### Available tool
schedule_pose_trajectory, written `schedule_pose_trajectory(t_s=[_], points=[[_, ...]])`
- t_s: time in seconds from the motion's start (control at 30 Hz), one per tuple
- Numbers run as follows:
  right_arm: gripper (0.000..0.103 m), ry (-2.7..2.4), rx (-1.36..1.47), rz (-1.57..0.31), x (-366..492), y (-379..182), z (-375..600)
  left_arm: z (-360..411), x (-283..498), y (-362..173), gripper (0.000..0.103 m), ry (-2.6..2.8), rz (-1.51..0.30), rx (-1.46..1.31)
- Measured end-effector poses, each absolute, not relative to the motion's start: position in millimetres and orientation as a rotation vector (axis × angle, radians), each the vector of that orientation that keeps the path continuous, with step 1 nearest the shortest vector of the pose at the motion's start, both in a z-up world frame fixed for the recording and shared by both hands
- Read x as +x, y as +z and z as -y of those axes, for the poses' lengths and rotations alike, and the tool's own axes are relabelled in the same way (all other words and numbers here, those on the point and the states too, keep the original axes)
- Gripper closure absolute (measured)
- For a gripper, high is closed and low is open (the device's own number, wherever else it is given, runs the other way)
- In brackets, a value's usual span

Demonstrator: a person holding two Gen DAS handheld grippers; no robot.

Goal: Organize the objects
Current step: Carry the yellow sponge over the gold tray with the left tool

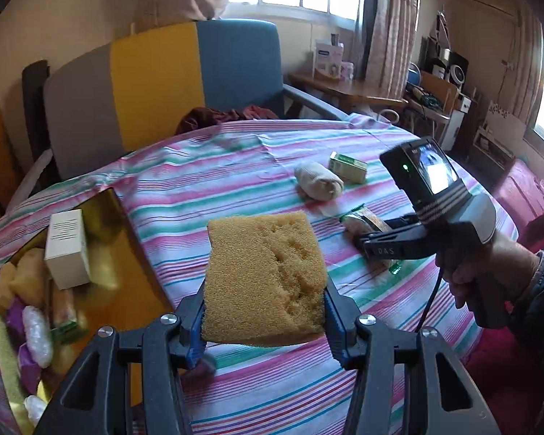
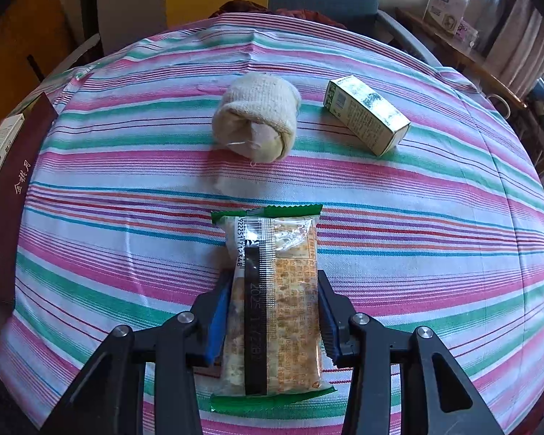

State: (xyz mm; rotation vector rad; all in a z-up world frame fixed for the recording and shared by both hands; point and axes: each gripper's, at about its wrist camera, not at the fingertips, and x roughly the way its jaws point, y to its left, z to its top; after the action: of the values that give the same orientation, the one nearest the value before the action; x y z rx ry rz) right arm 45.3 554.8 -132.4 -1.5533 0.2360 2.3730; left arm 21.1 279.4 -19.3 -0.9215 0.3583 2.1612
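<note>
My left gripper (image 1: 264, 290) is shut on a yellow sponge (image 1: 264, 264), its blue pads pinching the near edge and holding it above the striped tablecloth (image 1: 206, 181). In the right wrist view, my right gripper (image 2: 273, 275) points steeply down with its pads against both long sides of a green-edged snack packet (image 2: 272, 301) lying on the cloth. The left wrist view shows that gripper (image 1: 362, 239) at the packet (image 1: 362, 219), with a hand (image 1: 489, 272) on its grip. A gold box (image 1: 127, 253) at the left holds a white carton (image 1: 67, 250) and several wrapped items.
A rolled cream sock (image 2: 257, 123) and a green-and-white carton (image 2: 366, 117) lie beyond the packet. The box's dark red wall (image 2: 14, 195) stands at the left edge. A grey, yellow and blue chair (image 1: 163, 83) is behind the table.
</note>
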Motion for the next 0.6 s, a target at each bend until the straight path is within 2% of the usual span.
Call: schedule_pose_trajectory(t_s=[0.6], points=[[0.059,2.38,-1.495,-0.17,17,-140,-537,-201,-8,-7,0.05,2.35,-0.246,-0.95]])
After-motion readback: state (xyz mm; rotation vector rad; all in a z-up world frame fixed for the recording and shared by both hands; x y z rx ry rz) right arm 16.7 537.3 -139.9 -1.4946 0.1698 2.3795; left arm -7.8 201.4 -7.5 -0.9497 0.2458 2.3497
